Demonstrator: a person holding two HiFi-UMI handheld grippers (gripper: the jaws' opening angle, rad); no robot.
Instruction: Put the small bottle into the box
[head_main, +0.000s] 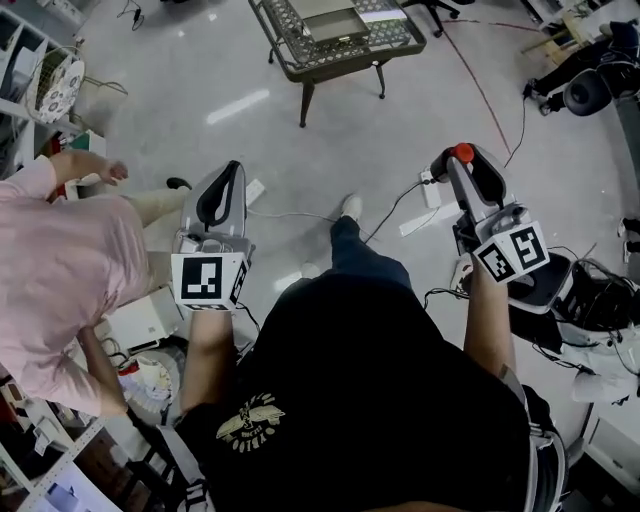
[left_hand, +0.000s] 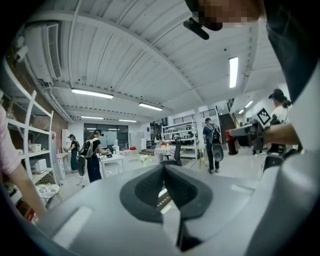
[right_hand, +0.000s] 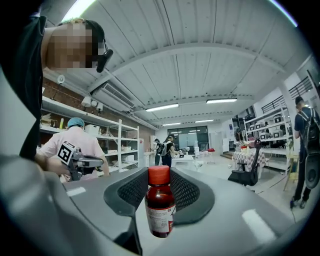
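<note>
The small bottle (right_hand: 160, 206) has a red cap, dark red contents and a white label. It stands upright between the jaws of my right gripper (right_hand: 159, 186), which is shut on it. In the head view only its red cap (head_main: 463, 152) shows, at the tip of the right gripper (head_main: 460, 162), held up at chest height on the right. My left gripper (head_main: 230, 172) is raised at the left, shut with nothing in it; its jaws meet at the tip (left_hand: 164, 168). A grey box (head_main: 335, 22) lies on a dark mesh table (head_main: 300, 62) far ahead on the floor.
A person in a pink shirt (head_main: 60, 260) stands close at my left. Cables and a power strip (head_main: 430, 190) lie on the floor ahead. Dark equipment (head_main: 590, 90) and white gear (head_main: 600, 360) crowd the right side. Shelves (right_hand: 100, 135) line the left wall.
</note>
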